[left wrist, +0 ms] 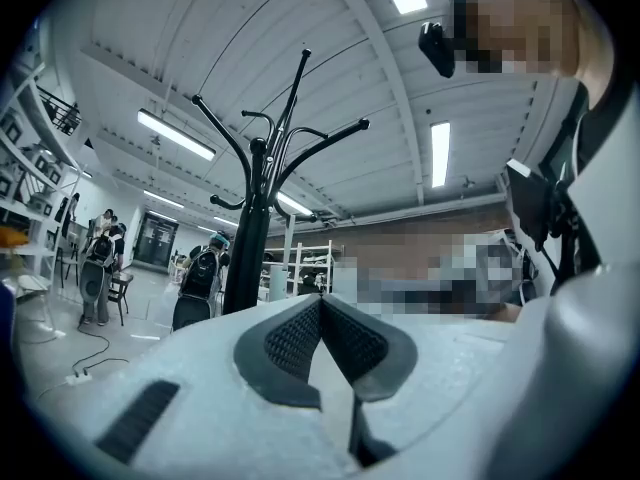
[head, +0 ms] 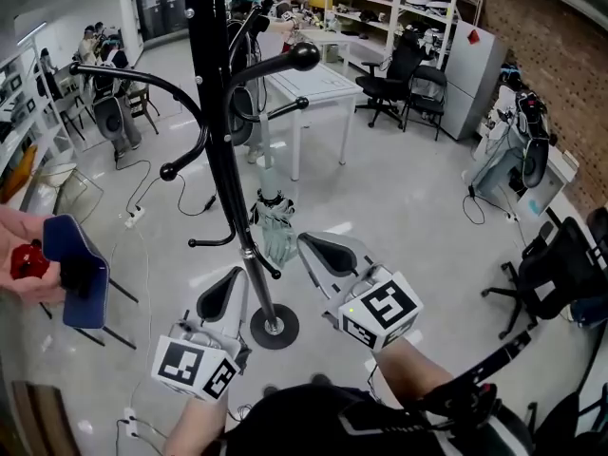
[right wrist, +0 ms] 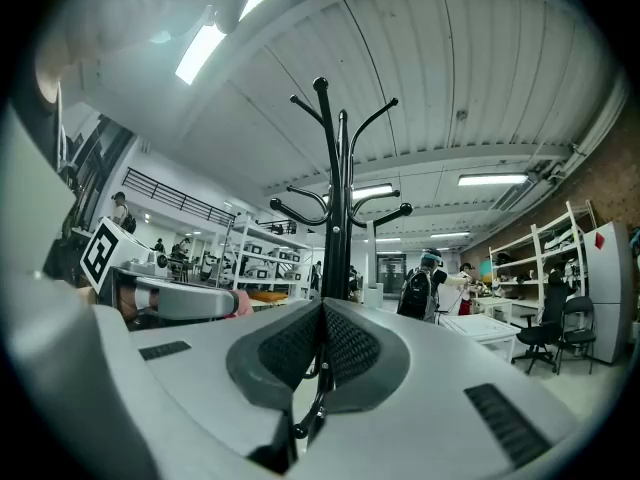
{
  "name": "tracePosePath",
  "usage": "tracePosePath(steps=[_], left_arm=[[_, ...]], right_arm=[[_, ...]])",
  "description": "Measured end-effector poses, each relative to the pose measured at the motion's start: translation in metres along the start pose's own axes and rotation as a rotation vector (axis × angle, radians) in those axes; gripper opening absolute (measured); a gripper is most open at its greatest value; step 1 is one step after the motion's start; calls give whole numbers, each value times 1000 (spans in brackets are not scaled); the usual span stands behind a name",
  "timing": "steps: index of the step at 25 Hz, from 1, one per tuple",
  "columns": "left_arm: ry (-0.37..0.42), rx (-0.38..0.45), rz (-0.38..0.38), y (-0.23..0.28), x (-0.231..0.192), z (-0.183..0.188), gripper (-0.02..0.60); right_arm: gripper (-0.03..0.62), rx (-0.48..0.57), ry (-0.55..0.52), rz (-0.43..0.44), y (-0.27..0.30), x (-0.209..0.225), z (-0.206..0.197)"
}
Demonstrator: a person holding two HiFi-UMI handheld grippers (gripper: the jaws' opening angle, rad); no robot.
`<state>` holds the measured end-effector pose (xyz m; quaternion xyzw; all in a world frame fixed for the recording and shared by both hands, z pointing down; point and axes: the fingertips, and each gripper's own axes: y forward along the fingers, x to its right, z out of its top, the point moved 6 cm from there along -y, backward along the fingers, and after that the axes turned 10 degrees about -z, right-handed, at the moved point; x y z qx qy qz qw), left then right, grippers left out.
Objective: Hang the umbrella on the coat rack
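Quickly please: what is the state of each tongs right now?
Left tongs: closed, holding nothing.
Right tongs: closed, holding nothing.

The rack (head: pixel 226 160) is glossy black. The umbrella (head: pixel 275 228), at centre, is pale grey-green. The left gripper (head: pixel 224 294) and right gripper (head: pixel 328 255) are light grey, with dark grey pads (right wrist: pixel 290 348) in a fine mesh pattern. Their cubes (head: pixel 385 309) are white with black square markers. At 9 o'clock the chair (head: pixel 81 278) is blue, with a red thing (head: pixel 28 262) beside it. The floor (head: pixel 399 226) is pale grey, and the wall (head: pixel 560 55) at 2 o'clock is red-brown brick.
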<state>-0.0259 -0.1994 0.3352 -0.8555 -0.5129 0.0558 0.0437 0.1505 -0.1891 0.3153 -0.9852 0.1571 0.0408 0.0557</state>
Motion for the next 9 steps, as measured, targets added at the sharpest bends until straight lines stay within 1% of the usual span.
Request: tracePosePath(steps=[9], left_arm=[[2, 14, 12, 6, -3, 2, 11]], right_arm=[[8, -6, -7, 4, 8, 9, -4]])
